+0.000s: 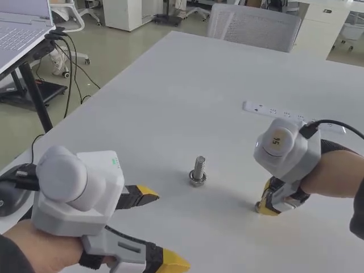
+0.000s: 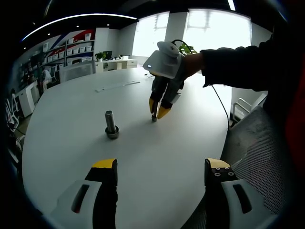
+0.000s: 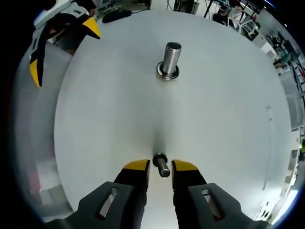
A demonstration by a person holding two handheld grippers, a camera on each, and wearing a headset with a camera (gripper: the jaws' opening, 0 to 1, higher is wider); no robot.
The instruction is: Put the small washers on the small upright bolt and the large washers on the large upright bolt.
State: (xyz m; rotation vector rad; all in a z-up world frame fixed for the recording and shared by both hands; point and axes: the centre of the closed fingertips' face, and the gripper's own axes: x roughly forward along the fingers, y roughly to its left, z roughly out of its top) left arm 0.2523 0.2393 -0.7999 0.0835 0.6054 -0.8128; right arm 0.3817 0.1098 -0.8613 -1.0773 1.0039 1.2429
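Table: white round-edged table [image 1: 170,102], with both bolts standing on it.
Large bolt: large threaded steel upright bolt [image 1: 198,169] stands near the middle of the table, between the two claws. It also shows in the left gripper view [image 2: 110,123] and the right gripper view [image 3: 170,56].
Foot of large bolt: a broader steel ring [image 3: 167,72] circles its base. Whether this is a washer or the bolt head, I cannot tell.
Small bolt: small steel upright bolt [image 3: 162,167] stands on the table well apart from the large one, on the right claw's side. It sits right between that claw's yellow tips.
Right claw: right claw [image 3: 161,166] points down at the table [image 1: 266,207]. Its jaws are drawn in narrow on either side of the small bolt. Thin slivers of table seem to show on each side, so whether it actually grips, I cannot tell. From the left gripper view it hangs tip-down over the same spot [image 2: 156,114].
Left claw: left claw [image 2: 159,167] is spread wide with nothing between its jaws. It sits low over the near edge of the table [image 1: 161,228], aimed toward the large bolt, and also shows in the right gripper view [image 3: 62,47].
Beyond the bolts: a long white power strip [image 1: 267,109] lies flat on the far side of the table.
Off the table: a silver laptop [image 1: 20,25] sits on a stand to the left.
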